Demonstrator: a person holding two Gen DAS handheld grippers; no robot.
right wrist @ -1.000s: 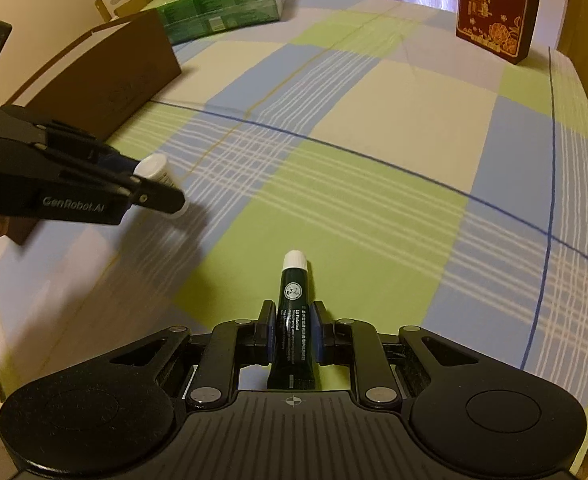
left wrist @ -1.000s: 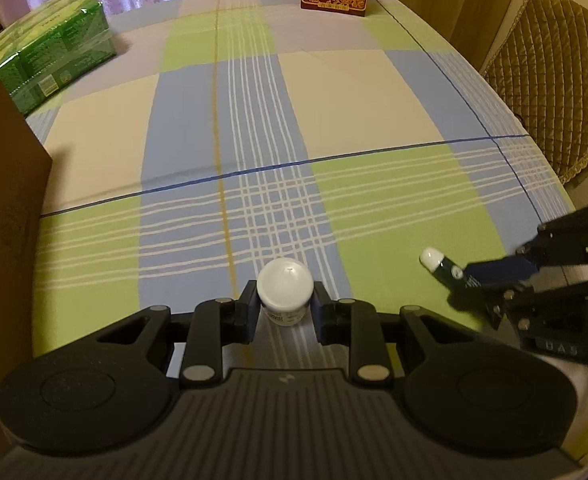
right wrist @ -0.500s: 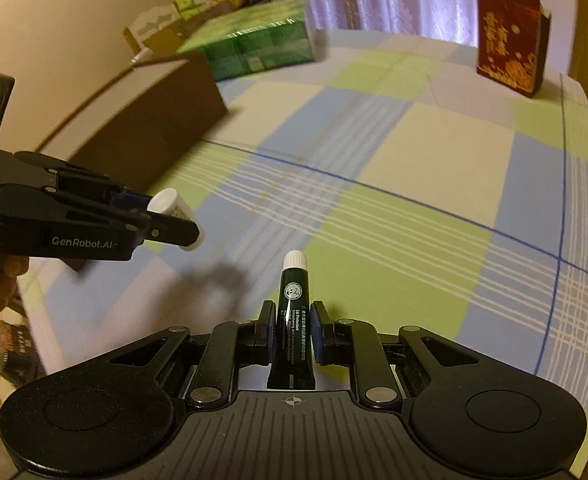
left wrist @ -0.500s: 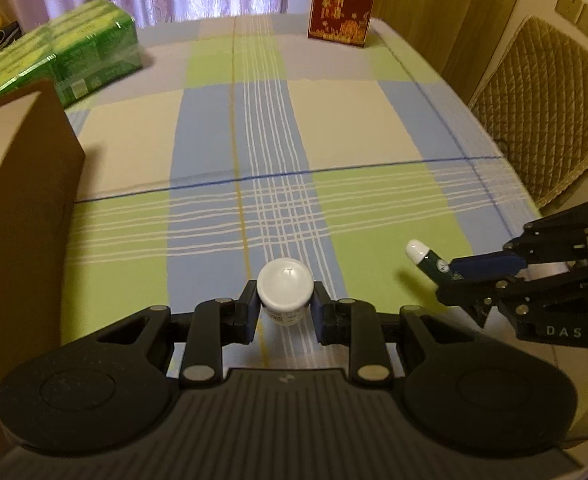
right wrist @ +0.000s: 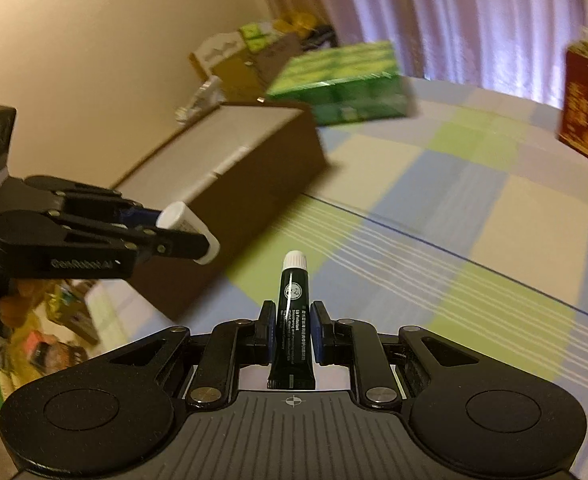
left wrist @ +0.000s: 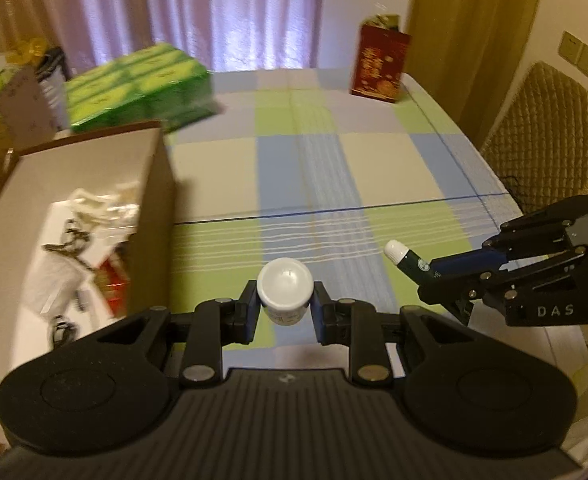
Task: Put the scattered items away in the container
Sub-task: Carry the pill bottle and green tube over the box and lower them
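Brown cardboard box [left wrist: 149, 216]: contents visible in left view only. Left claw [left wrist: 285, 306] clamps white-capped jar [left wrist: 285, 290]; right claw [right wrist: 291, 330] clamps dark green tube [right wrist: 292, 312].

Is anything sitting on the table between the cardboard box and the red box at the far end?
No. In the left wrist view the checked tablecloth between the cardboard box and the red box is bare; the green pack sits off to the left.

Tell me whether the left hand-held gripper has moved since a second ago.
Yes. The left hand-held gripper, shut on the white jar, has risen and tilted up: the cardboard box interior now shows beside it.
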